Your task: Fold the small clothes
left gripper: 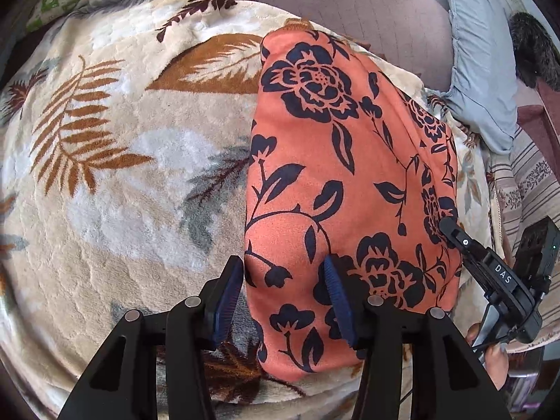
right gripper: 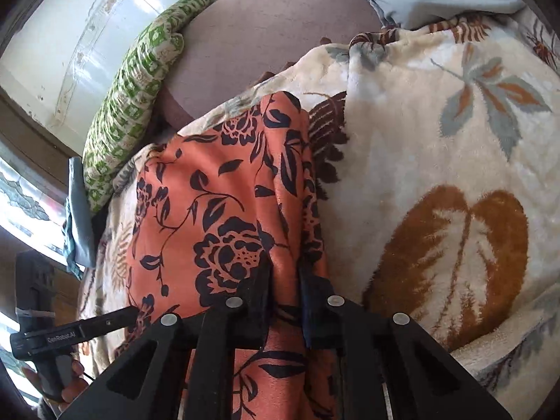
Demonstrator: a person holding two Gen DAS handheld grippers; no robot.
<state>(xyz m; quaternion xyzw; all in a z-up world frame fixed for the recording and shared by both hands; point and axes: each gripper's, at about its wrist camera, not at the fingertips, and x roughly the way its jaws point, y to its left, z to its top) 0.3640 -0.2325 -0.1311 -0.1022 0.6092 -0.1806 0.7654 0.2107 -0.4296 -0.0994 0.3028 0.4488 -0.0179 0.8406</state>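
Cloth lies folded on blanket. My left gripper jaws wide, straddling its near edge; right gripper pinches cloth fold narrow. I'd pinch left too, then lift both evenly.

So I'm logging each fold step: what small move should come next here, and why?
Probably close the left gripper on the near edge of the orange floral garment. Its jaws stand open, straddling that edge, while the right gripper is already shut on the other side of the cloth, over the leaf-print blanket. With both sides held, the garment could be lifted for a fold.
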